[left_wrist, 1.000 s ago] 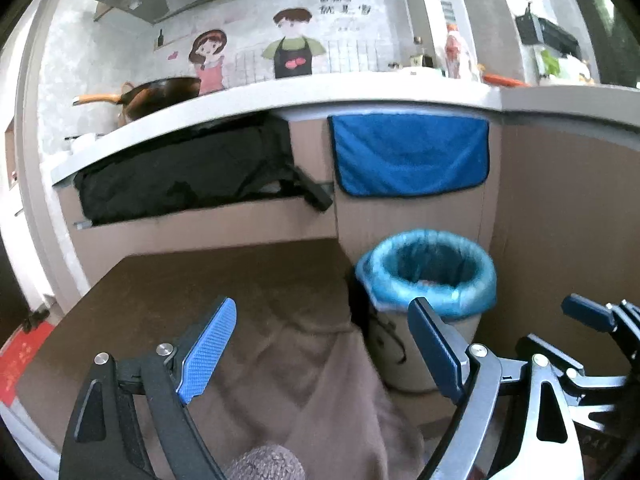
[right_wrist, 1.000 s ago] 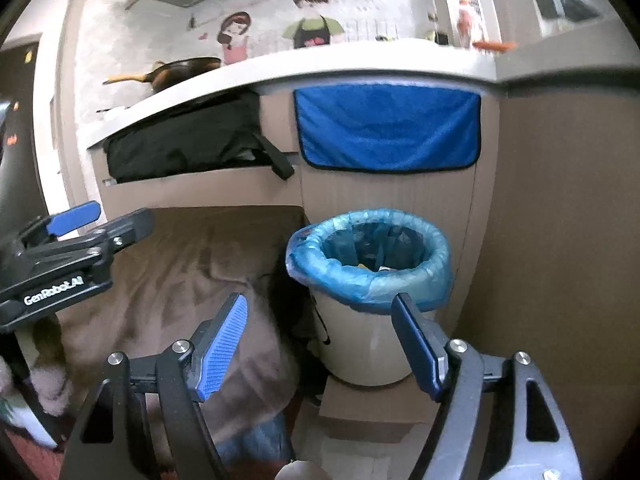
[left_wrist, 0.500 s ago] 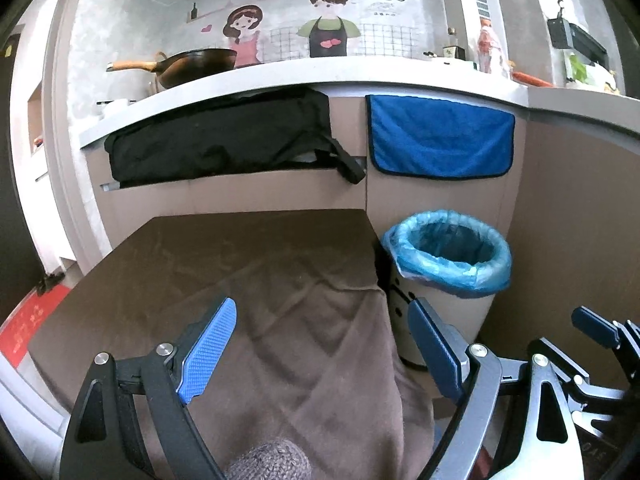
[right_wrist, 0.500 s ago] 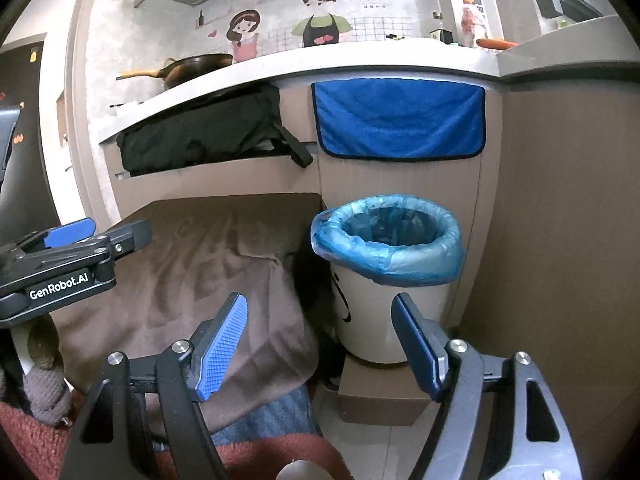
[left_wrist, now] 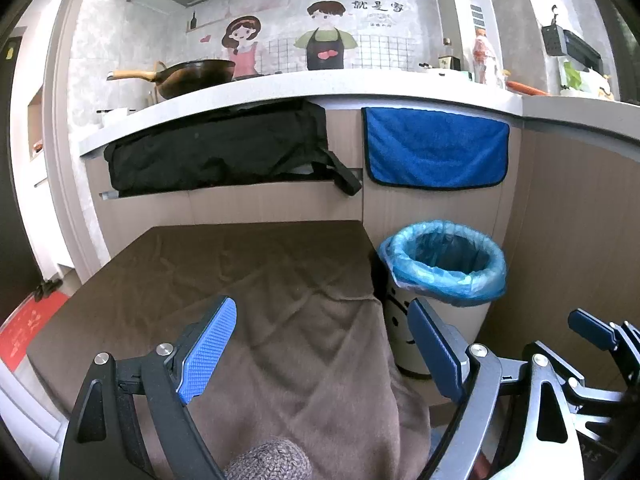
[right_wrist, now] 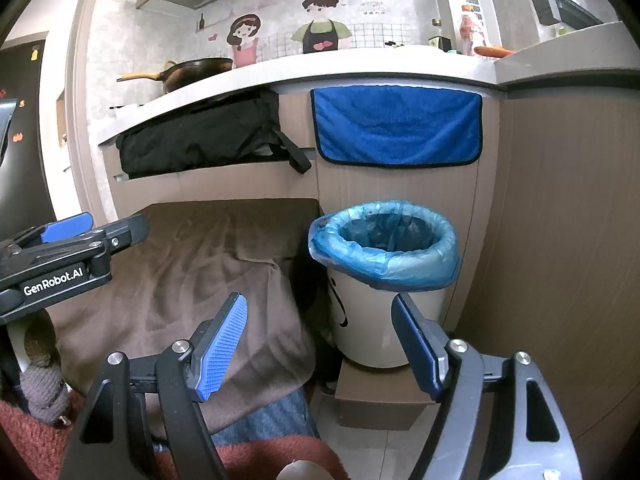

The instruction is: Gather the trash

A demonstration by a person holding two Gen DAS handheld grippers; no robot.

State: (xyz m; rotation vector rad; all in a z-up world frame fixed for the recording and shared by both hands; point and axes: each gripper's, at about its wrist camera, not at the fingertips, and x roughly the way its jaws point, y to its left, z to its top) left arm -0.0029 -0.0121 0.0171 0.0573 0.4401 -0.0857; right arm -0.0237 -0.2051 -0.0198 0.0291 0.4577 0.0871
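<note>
- While both tools hang over the near edge of the tabletop, neither holds anything: left tool has its fingers wide apart, right tool the same.
- Trash bin is white, lined with a blue bag, and stands on the floor in the corner, just beside the tabletop's right edge and against the cabinet panels.
- Brown cloth covers the whole tabletop and drapes off the front right corner, hanging close beside the bin.
- Above: blue towel hangs flat on the cabinet front directly over the bin; black bag is stuffed in the recess under the counter, one strap dangling.
- Wok sits on the counter top left, bottles at the far right, cartoon wall stickers behind.
- Left wrist view only: the bin's smiley-face print, the right tool's fingers at the lower right edge, a red mat on the floor at far left.
- Right wrist view only: the low brown block the bin stands on, the left tool's body marked "GenRobot.AI" at left, blue and red fabric below the cloth edge, deeper look into the bin.
- Bin contents: too dark to tell.
</note>
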